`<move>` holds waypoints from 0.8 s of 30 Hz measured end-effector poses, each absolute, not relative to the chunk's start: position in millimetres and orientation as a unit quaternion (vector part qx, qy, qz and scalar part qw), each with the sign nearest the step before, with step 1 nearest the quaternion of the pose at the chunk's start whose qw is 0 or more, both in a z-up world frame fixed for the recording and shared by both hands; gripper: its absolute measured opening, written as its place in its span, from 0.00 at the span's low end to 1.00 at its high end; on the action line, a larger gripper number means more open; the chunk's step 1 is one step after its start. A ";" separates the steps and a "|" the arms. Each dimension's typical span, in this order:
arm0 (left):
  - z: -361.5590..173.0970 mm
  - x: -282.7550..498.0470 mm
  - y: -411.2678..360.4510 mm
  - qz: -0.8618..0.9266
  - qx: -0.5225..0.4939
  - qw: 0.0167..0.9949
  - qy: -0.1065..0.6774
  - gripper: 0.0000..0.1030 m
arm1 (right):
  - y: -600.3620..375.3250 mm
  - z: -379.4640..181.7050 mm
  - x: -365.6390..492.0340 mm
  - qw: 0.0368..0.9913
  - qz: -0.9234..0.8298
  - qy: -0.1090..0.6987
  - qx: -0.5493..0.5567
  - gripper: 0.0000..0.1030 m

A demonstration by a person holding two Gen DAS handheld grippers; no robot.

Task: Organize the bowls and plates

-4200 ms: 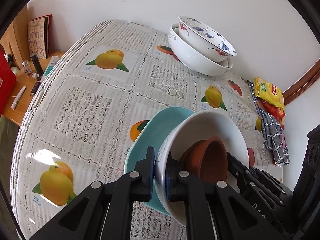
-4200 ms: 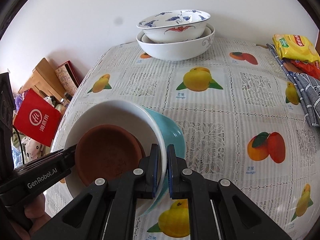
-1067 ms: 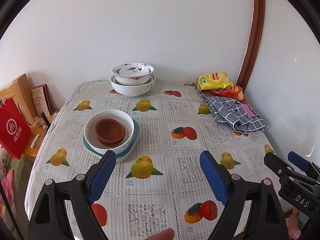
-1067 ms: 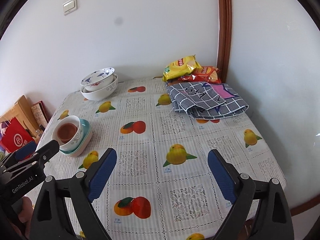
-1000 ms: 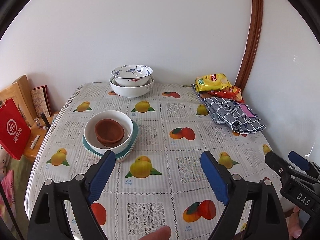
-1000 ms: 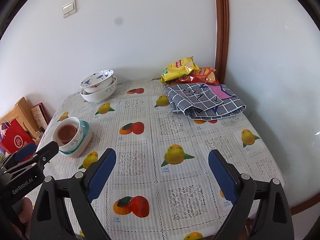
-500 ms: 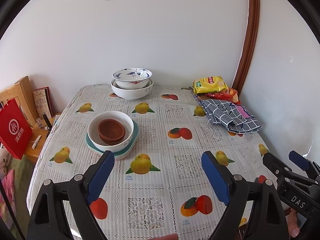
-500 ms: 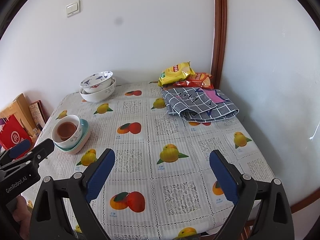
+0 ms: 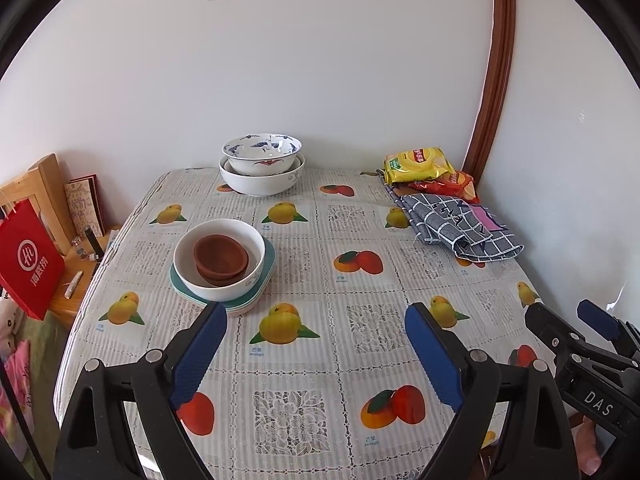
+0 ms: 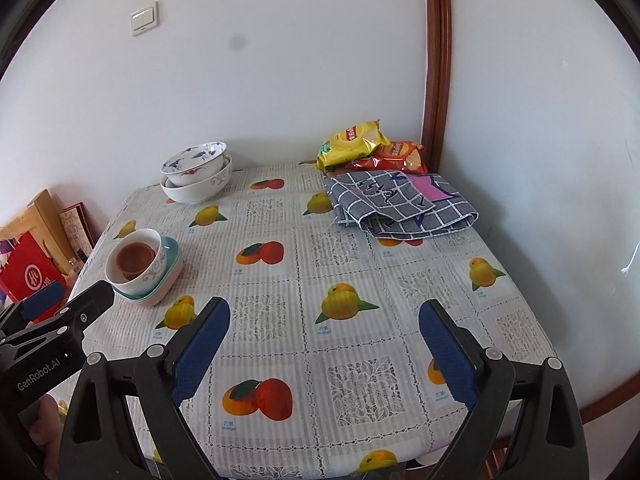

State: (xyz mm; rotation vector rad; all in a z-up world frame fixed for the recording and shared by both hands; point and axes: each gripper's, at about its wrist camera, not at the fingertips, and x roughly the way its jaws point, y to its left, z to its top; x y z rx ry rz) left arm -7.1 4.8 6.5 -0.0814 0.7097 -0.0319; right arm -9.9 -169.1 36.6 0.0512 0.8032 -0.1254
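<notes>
While nested, brown bowl in white bowl, on teal plate.

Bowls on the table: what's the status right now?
Left gripper and right gripper open, empty. Brown bowl nested in white bowl on teal plates. Nothing blocking.

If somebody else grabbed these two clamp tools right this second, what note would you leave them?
Left gripper: open, nothing between its jaws, held back over the near table edge.
Right gripper: open, also empty.
Near stack: brown bowl inside white bowl, on the teal plate, left side of the table.
Far stack: blue-patterned bowl tilted inside the large white bowl by the wall.
Done: dishes nested into two stacks.
Left: perhaps straighten the tilted bowl or merge the stacks.
</notes>
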 end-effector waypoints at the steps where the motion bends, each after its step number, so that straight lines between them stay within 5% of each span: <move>1: 6.5 -7.2 4.8 -0.015 -0.040 0.937 0.348 0.88 | -169.0 36.7 -9.7 0.918 -0.061 0.391 0.024 0.92; 24: 7.4 -9.1 6.8 -0.013 -0.041 0.936 0.350 0.90 | -164.4 38.6 -14.0 0.920 -0.061 0.386 0.018 0.92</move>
